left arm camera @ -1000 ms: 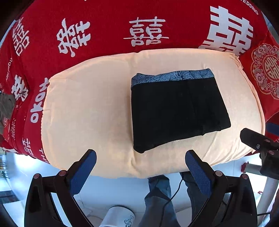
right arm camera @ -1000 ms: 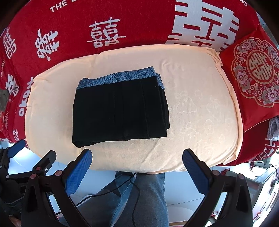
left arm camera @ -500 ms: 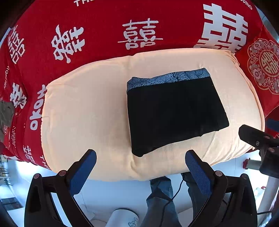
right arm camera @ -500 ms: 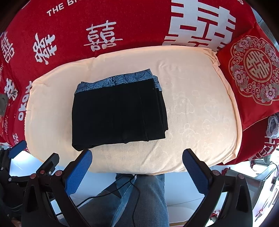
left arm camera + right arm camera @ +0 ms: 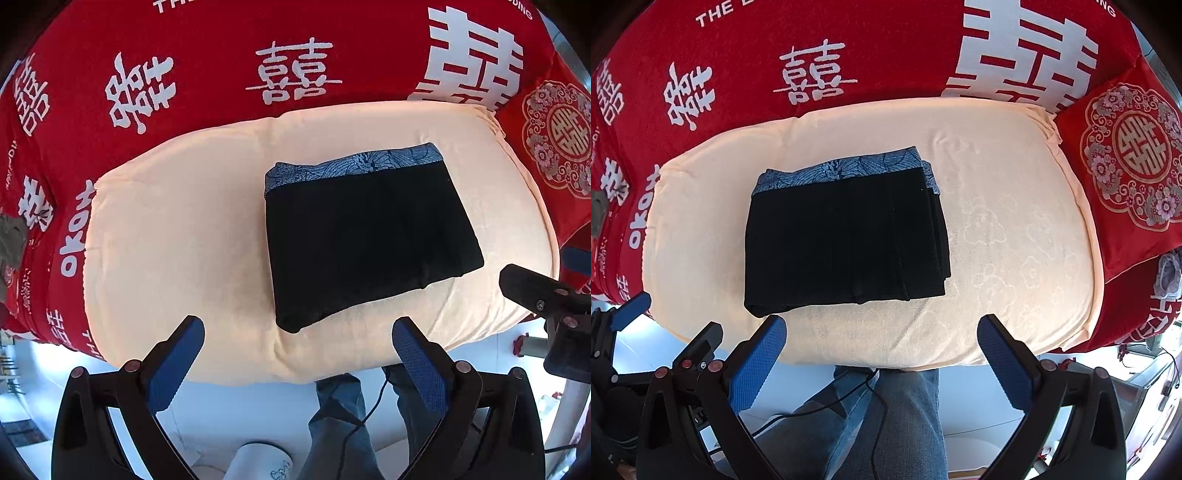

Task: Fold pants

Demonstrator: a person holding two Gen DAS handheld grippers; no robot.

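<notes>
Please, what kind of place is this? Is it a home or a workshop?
Probably a home bedroom, though I cannot be sure. The folded pants lie on a peach cloth spread over a red bedspread printed with wedding characters, and a matching red cushion sits beside it.

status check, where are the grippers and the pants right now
Left gripper open, empty, off the cushion's near edge. Right gripper same. Pants folded flat on peach cushion. Nothing in the way.

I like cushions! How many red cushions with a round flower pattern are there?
1. The red cushion sits at the right end of the peach pad, far from the folded pants. Others may be out of view.
</notes>
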